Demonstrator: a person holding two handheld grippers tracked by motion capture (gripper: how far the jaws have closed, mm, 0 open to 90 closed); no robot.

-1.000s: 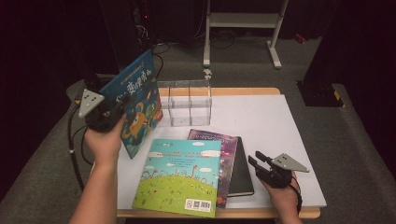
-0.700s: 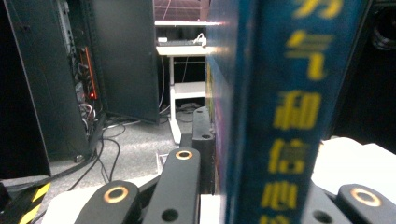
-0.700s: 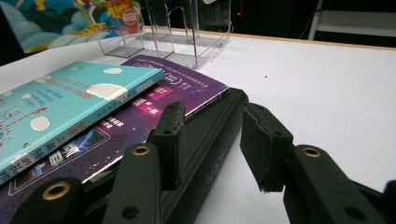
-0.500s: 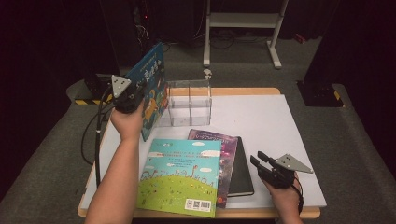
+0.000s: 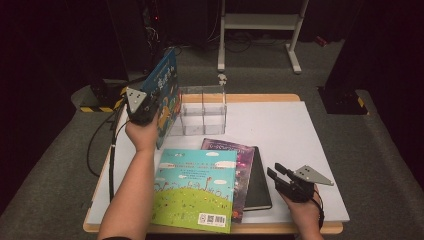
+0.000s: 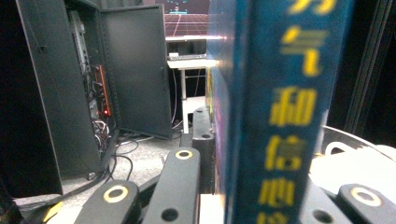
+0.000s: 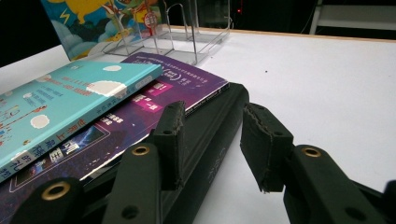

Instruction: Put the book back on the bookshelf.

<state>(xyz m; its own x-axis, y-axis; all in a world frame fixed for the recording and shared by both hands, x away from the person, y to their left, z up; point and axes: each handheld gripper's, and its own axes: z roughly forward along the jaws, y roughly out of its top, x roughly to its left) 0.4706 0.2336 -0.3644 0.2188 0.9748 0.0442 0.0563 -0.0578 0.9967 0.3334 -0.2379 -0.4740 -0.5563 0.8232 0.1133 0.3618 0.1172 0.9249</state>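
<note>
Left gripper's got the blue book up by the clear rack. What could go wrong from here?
1. The blue book is clamped by one edge in the left gripper and tilted; it might swing or slip.
2. Its lower edge is close to the clear divider rack, which looks light and could get shoved.

1. My high view sits above the near edge, looking forward and down on the whole white table [image 5: 280, 130]; both forearms enter from the bottom.
2. My left gripper view looks along its jaws, very close on the blue book [image 6: 275, 116] spine, dark rack behind.
3. My right gripper view skims low across the table, close to the book stack.
4. High and right gripper views share the clear book stand [image 5: 202, 110] [image 7: 187, 32], teal book [image 5: 195, 187] [image 7: 60, 107] and purple book [image 5: 240, 165] [image 7: 154, 93].
</note>
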